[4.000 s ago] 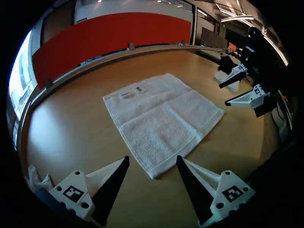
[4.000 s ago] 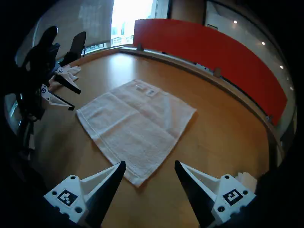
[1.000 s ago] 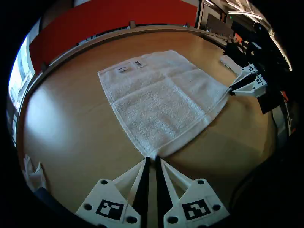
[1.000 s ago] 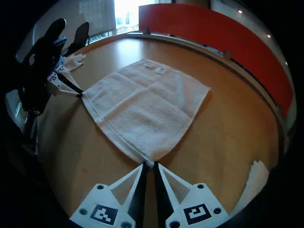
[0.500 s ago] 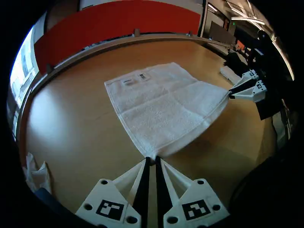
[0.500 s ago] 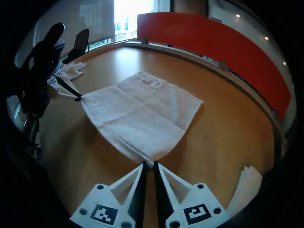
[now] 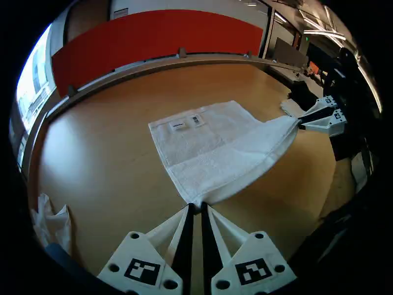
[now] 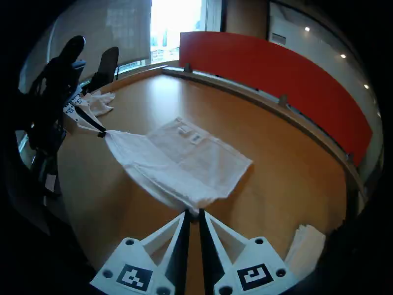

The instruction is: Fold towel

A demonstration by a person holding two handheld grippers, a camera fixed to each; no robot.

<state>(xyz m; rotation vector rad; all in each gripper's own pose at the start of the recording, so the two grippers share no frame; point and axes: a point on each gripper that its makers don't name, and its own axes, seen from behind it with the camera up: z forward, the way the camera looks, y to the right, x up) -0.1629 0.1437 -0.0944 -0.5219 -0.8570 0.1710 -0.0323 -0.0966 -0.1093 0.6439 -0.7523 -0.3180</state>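
White towel (image 7: 216, 147): the left gripper (image 7: 196, 210) and right gripper (image 8: 193, 215) each clamp one near corner; its far edge lies ahead.

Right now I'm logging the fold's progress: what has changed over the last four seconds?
The left claw and right claw, open before, each shut on a towel corner and lifted it. The far edge with labels stayed flat on the table.

L gripper (image 7: 196, 207) & R gripper (image 8: 192, 214), open 4 s ago, now pinch towel (image 7: 216, 147) corners; near edge lifts higher off table (image 7: 98, 157).
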